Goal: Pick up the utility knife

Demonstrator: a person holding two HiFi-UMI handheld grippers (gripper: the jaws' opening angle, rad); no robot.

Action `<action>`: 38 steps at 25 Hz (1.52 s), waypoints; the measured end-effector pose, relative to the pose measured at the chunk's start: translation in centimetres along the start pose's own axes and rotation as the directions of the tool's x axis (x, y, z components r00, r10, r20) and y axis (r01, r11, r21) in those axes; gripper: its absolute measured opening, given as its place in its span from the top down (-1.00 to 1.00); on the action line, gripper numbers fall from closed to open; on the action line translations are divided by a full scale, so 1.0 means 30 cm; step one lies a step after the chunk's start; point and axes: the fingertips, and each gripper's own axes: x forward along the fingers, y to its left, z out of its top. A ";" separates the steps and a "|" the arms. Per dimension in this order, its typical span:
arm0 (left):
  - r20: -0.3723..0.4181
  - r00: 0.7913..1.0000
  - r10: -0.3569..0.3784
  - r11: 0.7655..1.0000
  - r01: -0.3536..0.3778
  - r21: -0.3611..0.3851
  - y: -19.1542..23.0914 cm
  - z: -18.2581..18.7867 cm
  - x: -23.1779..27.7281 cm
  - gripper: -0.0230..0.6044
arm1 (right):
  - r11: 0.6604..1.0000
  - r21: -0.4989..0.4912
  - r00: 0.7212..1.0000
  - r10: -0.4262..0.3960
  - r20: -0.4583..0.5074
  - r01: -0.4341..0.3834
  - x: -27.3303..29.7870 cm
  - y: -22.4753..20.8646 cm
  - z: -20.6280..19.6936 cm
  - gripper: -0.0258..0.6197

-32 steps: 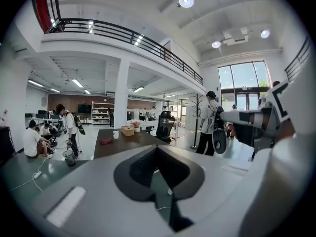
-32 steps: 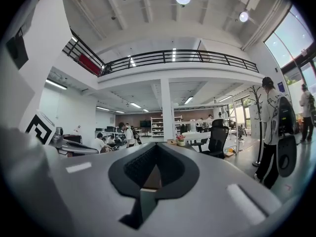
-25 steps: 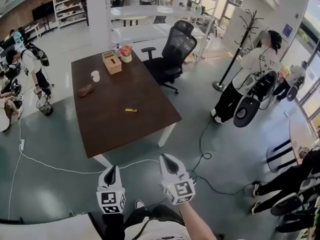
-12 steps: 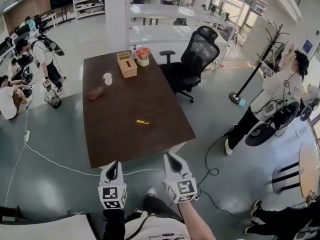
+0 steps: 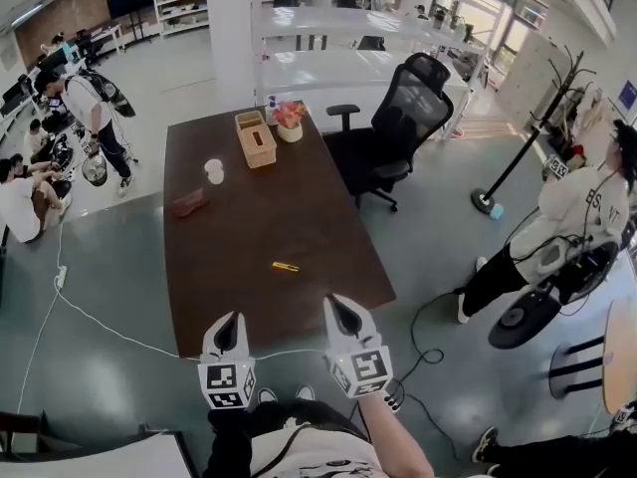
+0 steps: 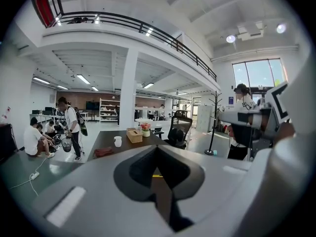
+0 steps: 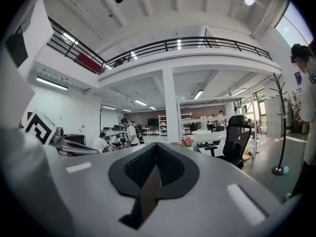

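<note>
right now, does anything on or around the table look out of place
Nothing on the table looks spilled or damaged; the utility knife lies flat, alone. The one oddity: a white cable trails loose across the floor past the table's near end.

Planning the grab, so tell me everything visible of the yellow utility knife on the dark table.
The slim yellow utility knife looks like a short plastic bar, seemingly darker at its right end. It lies flat on the dark brown wooden table, in the near half and towards the right side, with its length running roughly across the table. It lies alone, and nothing touches it but the tabletop. It is too small to tell whether the blade is out.
</note>
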 end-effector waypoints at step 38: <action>-0.496 0.855 -0.151 0.982 0.071 -0.176 0.068 -0.508 0.525 0.93 | 0.967 0.113 0.748 0.249 -0.615 -0.229 0.578 -0.152 -0.775 0.91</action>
